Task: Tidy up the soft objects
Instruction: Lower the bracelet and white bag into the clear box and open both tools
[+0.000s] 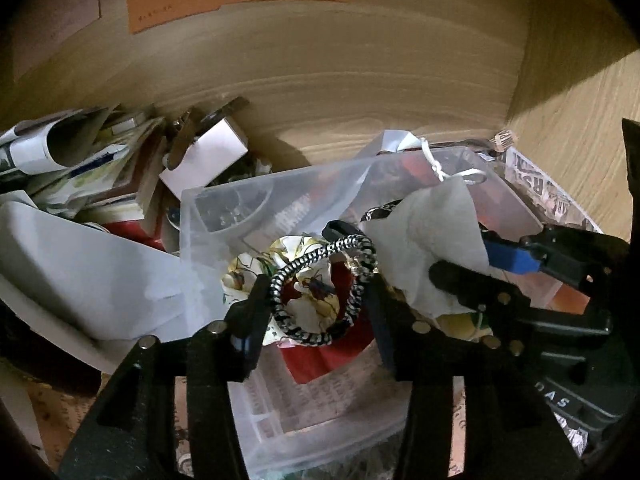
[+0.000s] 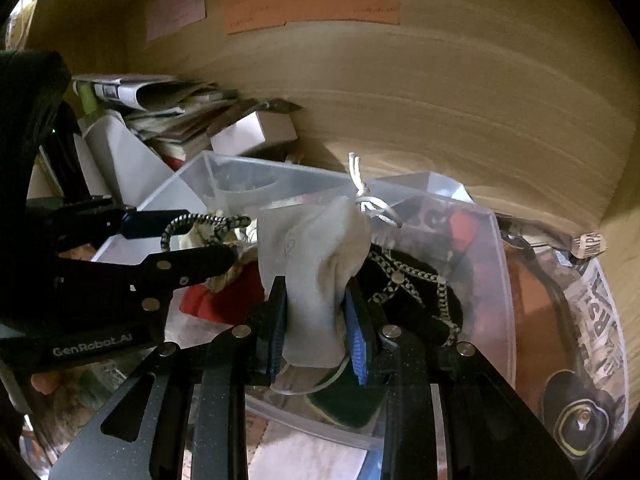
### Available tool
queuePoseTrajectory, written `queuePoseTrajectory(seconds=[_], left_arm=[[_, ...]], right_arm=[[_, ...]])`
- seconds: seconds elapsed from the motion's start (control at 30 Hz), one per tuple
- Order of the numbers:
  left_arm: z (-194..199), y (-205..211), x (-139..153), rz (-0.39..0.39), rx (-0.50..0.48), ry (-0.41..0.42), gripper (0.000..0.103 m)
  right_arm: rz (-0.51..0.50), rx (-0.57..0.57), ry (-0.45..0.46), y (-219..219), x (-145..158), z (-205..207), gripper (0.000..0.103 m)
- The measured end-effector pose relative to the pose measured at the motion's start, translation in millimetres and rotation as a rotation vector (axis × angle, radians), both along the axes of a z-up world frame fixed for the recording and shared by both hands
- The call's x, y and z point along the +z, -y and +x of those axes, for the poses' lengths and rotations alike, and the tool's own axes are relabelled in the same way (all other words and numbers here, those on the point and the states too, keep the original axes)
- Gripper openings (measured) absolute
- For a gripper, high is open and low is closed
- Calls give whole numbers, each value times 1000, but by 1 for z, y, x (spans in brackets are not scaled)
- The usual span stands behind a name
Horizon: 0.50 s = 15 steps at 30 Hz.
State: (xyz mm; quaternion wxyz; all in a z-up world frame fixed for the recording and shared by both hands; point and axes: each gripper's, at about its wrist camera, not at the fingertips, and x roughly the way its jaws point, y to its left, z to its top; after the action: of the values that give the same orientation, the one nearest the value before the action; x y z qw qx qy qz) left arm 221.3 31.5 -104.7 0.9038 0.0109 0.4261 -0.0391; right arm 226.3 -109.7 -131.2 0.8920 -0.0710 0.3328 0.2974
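**Soft things over a clear plastic bin**

The right gripper (image 2: 318, 328) pinches a pale, felt-like cloth pouch (image 2: 316, 264) with a knotted white drawstring, held above the translucent plastic bin (image 2: 502, 280). The left gripper (image 1: 316, 300) stands narrowly apart around a braided black-and-white cord loop (image 1: 320, 280); whether the pads actually press it cannot be told. Below lies a crumpled, printed silky cloth (image 1: 308, 304) on something red. A dark, chain-trimmed item (image 2: 416, 296) in the bin is hard to make out. Wood-grain panels (image 1: 340, 80) enclose the scene.
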Motion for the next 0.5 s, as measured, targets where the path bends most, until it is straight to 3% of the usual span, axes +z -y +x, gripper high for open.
queuePoseTrajectory(seconds=[0.17,0.27,0.33,0.5], left_arm=[[-3,0,4,-6,2,7,57],[-5,-4,10,-24,10,17,61],[-9,-8,15,-42,12,30,63],[-28,-13,37,-40,19,111,63]], right_arm=[[-15,-3,3,-1,1,-2,32],[-5,-14,6,3,4,-3,42],[11,-26,17,7,7,-4,55],[60,-41,56,18,24,-15,62]])
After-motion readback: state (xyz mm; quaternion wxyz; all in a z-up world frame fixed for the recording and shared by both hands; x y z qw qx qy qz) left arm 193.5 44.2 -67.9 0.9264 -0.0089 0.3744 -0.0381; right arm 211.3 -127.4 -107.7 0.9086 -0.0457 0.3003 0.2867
